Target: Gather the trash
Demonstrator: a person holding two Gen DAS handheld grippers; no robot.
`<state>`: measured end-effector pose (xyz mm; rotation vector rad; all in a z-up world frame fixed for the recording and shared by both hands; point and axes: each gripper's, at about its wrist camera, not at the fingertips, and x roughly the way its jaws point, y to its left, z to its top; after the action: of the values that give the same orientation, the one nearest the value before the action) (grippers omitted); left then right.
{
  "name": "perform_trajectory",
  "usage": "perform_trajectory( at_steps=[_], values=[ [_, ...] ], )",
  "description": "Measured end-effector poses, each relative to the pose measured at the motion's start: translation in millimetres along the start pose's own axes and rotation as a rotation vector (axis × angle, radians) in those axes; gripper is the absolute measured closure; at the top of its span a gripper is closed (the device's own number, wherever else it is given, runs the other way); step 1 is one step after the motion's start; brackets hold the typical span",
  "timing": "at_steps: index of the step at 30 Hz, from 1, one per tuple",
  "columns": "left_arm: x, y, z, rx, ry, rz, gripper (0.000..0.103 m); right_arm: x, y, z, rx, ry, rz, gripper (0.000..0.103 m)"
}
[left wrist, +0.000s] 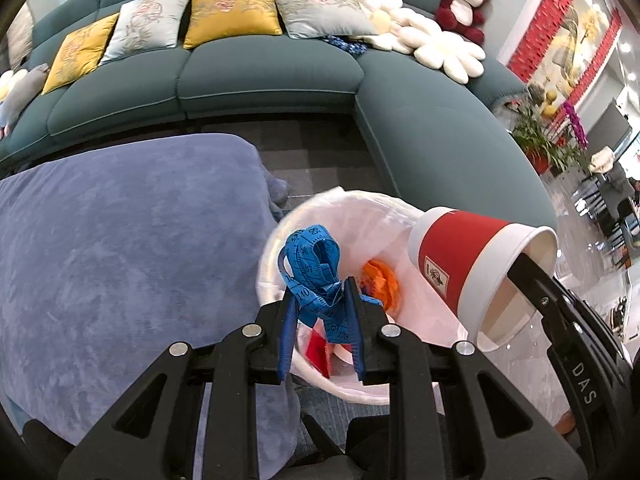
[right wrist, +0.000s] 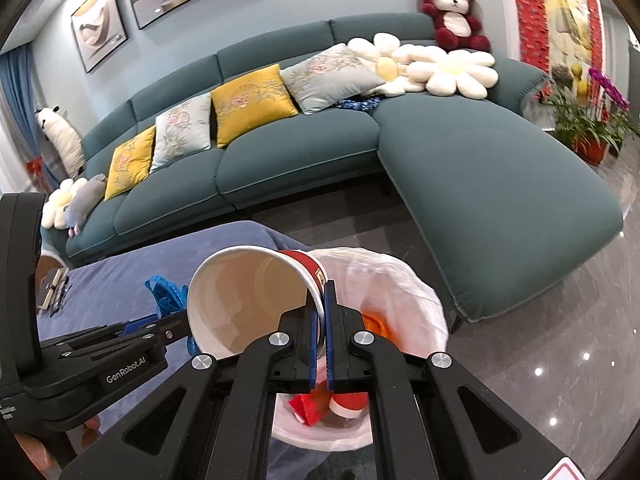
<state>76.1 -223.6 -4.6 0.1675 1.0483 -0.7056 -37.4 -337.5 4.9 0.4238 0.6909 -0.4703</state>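
Left wrist view: one left gripper (left wrist: 320, 300) clamps one bunched blue measuring tape (left wrist: 314, 270) above one white-lined trash bin (left wrist: 280, 236). Inside the bin lie one orange scrap (left wrist: 382, 282) and red pieces (left wrist: 318, 350). One red paper cup (left wrist: 476, 272) hangs tilted over the bin's rim. A blue-covered table (left wrist: 120, 260) stands left; a teal sofa (left wrist: 272, 68) carries four cushions.

Right wrist view: one right gripper (right wrist: 320, 312), fingers closed, pinches the cup's (right wrist: 248, 300) rim over the bin (right wrist: 400, 280). One red teddy bear (right wrist: 454, 14) sits on the sofa (right wrist: 480, 168); glossy grey floor (right wrist: 560, 340).
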Motion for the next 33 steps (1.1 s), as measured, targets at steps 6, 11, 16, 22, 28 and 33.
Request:
perform_trajectory(
  at_steps=[6, 11, 16, 22, 28, 33],
  values=[
    [8.6, -9.4, -2.4, 0.019, 0.018, -0.001, 0.081, 1.7, -11.6, -3.3, 0.024, 0.006, -0.007, 0.1],
    [13.5, -14.0, -3.9, 0.026, 0.029, 0.0, 0.081, 3.2, -16.0, -4.9, 0.032, 0.009, -0.006, 0.1],
    [15.1, -15.5, -3.0, 0.026, 0.031, -0.008, 0.08, 3.6, -16.1, -5.1, 0.039, 0.014, -0.005, 0.1],
    [12.3, -15.1, -2.4, 0.013, 0.021, -0.009, 0.065, 7.3, -11.8, -4.5, 0.022, 0.025, 0.0, 0.089],
    [7.9, -12.5, -0.8, 0.001, 0.005, 0.0, 0.056, 4.7, -9.8, -2.8, 0.023, 0.01, 0.001, 0.081],
    [3.8, -8.9, -0.7, -0.005, -0.006, 0.011, 0.052, 4.0, -6.7, -0.4, 0.017, 0.004, 0.003, 0.078]
  ],
)
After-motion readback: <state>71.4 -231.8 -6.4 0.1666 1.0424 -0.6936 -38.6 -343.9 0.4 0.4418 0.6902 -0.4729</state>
